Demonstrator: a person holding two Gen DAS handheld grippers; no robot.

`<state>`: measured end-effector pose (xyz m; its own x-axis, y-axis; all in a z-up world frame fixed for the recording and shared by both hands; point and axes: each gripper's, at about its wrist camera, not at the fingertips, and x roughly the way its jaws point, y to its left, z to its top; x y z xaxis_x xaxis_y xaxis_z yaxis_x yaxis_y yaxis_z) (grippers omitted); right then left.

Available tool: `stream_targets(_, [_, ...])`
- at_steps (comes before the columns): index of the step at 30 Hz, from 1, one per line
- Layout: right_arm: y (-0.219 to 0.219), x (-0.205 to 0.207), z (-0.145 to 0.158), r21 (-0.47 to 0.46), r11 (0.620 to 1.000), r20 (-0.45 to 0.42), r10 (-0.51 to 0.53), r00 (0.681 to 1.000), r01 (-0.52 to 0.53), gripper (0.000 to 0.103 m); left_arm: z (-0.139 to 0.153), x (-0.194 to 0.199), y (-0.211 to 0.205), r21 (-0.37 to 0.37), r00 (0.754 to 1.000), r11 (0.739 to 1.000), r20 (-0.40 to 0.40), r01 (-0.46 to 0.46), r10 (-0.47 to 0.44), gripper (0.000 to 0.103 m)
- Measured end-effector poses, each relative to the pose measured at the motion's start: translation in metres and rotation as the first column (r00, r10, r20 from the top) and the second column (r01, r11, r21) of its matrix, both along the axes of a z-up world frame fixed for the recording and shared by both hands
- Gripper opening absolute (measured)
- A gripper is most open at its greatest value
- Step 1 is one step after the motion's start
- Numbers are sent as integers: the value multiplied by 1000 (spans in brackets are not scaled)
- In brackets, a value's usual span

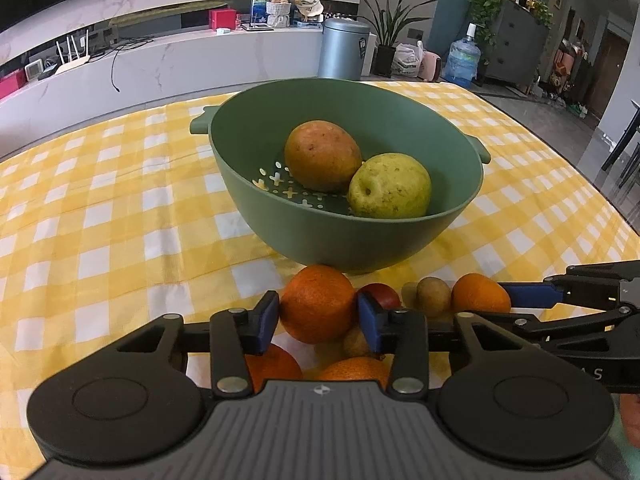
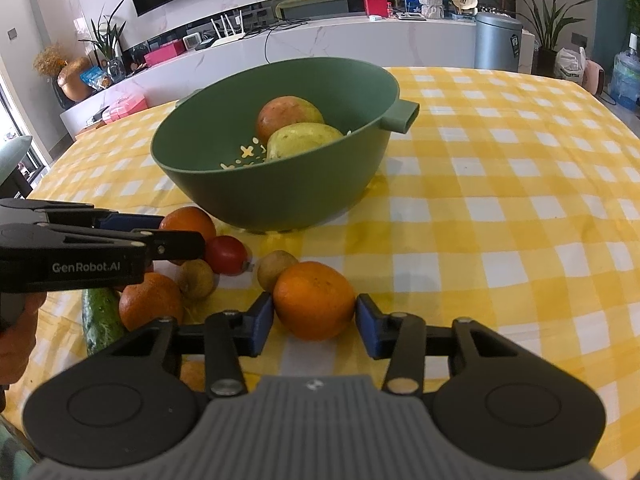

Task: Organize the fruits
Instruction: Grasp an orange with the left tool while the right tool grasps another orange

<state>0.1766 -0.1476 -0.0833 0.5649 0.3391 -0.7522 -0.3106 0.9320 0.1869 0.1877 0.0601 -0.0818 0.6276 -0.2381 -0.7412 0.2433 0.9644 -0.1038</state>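
Grasping step in hand. The left gripper (image 1: 318,322) is clamped on an orange (image 1: 316,304) lying on the checked cloth (image 1: 120,220) just before the green colander bowl (image 1: 280,216). The right gripper (image 2: 315,320) is closed on a second orange (image 2: 314,300). Two large fruits are already held in the bowl. A lift clear of neighbouring fruit, then carriage over the rim, is judged to be required next.
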Motion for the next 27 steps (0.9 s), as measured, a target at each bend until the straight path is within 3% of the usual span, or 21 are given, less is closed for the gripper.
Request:
stream_targets(16, [1, 0, 0, -10, 1000, 2, 3, 1000, -3, 42, 0, -1, -3, 15, 1000, 1000, 11, 0, 0, 50])
stream_targets(27, [0, 2, -2, -18, 1000, -4, -5, 1000, 4, 41, 3, 0, 0, -2, 1000, 1000, 16, -25, 25, 46])
